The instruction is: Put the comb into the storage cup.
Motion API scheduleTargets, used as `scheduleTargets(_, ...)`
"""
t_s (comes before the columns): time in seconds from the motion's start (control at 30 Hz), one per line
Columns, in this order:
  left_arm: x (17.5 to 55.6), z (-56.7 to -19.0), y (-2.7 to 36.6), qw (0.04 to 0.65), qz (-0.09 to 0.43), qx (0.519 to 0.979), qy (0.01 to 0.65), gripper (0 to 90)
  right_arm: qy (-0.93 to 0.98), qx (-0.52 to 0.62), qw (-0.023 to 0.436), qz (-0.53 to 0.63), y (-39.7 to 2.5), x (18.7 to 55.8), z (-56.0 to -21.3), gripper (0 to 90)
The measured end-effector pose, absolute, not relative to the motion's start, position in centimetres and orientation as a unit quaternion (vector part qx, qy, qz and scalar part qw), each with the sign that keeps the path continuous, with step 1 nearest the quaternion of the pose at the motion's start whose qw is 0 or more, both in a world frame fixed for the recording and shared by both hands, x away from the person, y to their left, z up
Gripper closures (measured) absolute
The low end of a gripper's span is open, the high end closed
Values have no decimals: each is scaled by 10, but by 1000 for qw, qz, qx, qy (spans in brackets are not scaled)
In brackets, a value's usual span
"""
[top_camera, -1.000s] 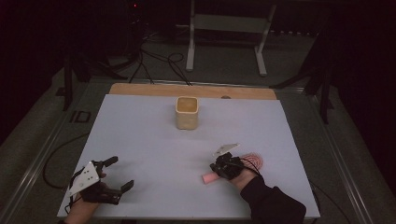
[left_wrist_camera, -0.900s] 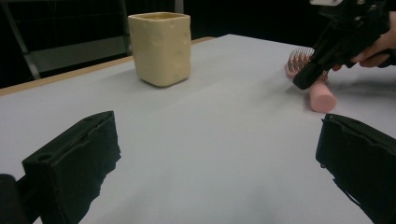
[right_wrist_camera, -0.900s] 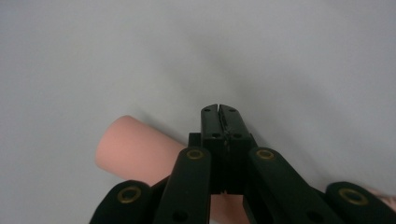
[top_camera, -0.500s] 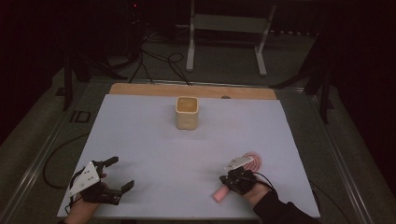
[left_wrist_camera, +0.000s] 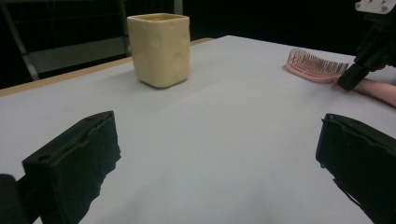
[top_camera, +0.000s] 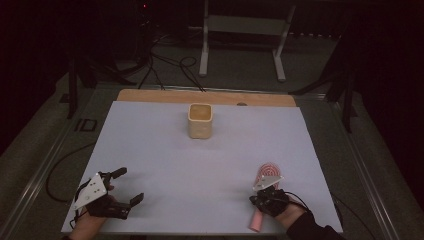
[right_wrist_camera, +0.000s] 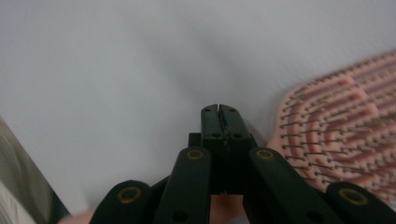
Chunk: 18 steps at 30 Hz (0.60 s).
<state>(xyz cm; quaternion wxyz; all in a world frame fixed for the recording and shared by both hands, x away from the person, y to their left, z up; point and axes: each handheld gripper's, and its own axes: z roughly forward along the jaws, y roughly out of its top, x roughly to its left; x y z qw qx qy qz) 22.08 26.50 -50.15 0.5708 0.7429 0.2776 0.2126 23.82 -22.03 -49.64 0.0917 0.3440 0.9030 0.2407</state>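
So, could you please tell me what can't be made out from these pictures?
- Cup interior: its wall hides it in the left gripper view; too dark and small in the high view.
- Brush handle middle: covered by the right tongs, high view.
- Right tongs' grip: the shut jaws hide the handle, right gripper view.

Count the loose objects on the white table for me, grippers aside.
2. A pale yellow square-sided cup stands upright at the far centre. A pink paddle hairbrush lies bristles-up near the right front edge, its handle under the right gripper. Nothing looks hidden.
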Motion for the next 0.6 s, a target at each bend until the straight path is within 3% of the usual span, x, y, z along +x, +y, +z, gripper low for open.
scheduleTargets(0.6, 220, -501, 264, 569, 215, 744, 277, 0, 904, 375, 102, 178, -278, 225, -493, 900)
